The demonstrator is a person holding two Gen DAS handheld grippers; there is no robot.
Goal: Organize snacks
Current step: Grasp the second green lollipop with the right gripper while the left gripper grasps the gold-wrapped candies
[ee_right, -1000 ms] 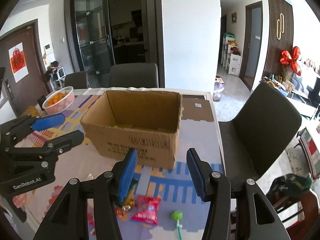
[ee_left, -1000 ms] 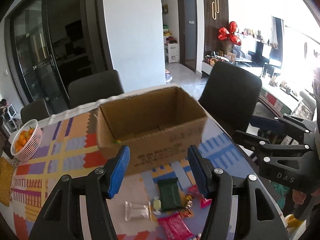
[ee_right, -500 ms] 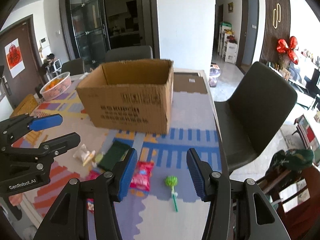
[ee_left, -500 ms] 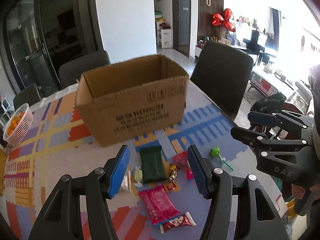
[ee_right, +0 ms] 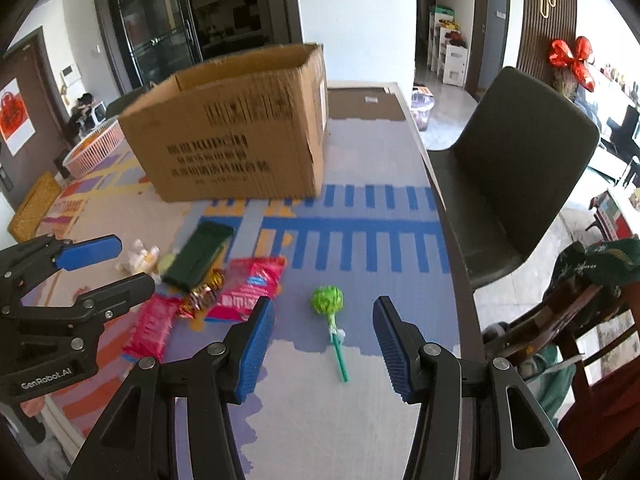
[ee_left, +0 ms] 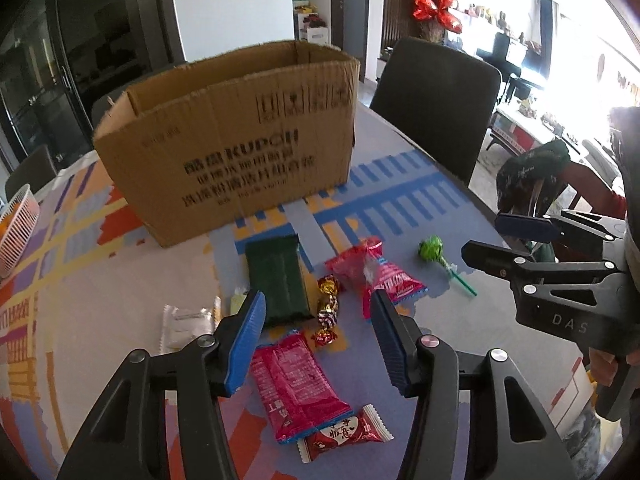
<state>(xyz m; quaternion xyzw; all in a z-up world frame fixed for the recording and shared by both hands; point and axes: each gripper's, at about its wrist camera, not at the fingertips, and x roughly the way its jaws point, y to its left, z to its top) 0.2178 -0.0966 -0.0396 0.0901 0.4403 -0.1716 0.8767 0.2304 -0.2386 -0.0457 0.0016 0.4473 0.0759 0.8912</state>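
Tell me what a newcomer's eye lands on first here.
The big open cardboard box at the back of the patterned table dominates. In front of it lies a scatter of snacks: a dark green packet, pink wrappers and a green lollipop lying apart, framed by the right gripper.

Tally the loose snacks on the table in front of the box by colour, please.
Pink or red packets: 3
Dark green packet: 1
Green lollipop: 1
Gold-foil candies: 2
White or pale wrappers: 2
Total: 9
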